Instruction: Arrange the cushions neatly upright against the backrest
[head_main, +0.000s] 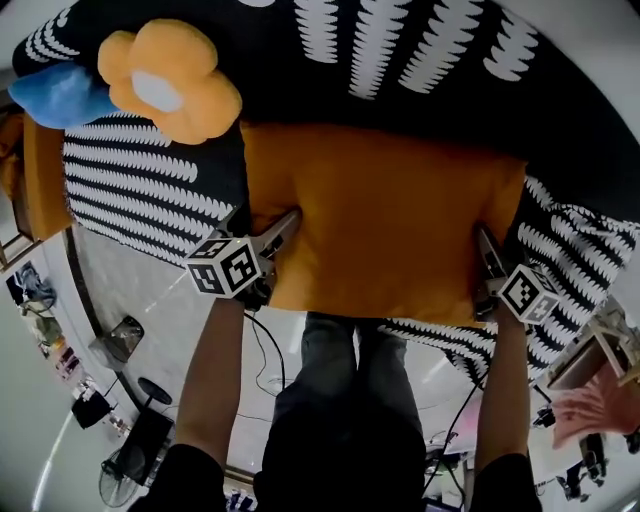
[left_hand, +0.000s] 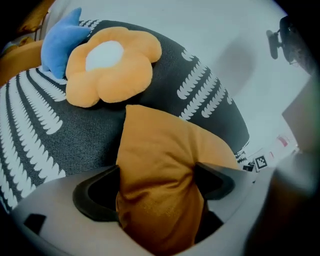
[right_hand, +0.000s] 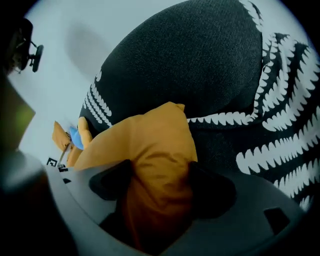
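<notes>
Sofa (head_main: 420, 60): black fabric with white leaf stripes.
Orange cushion (head_main: 385, 215): plain, square and smooth; you hold it by both side edges over the sofa.
Flower cushion (head_main: 165, 80): orange petals, white centre, on the sofa at your left.
Left gripper (head_main: 285, 225): clamped on the orange cushion's left edge, fabric bunched.
Right gripper (head_main: 482, 242): clamped on its right edge.

Orange cushion (head_main: 385, 225) smooth matt cloth; sofa (head_main: 420, 60) coarse woven fabric

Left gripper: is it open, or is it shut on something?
The left gripper is shut on the orange cushion: bunched orange fabric is pinched between its jaws.
</notes>
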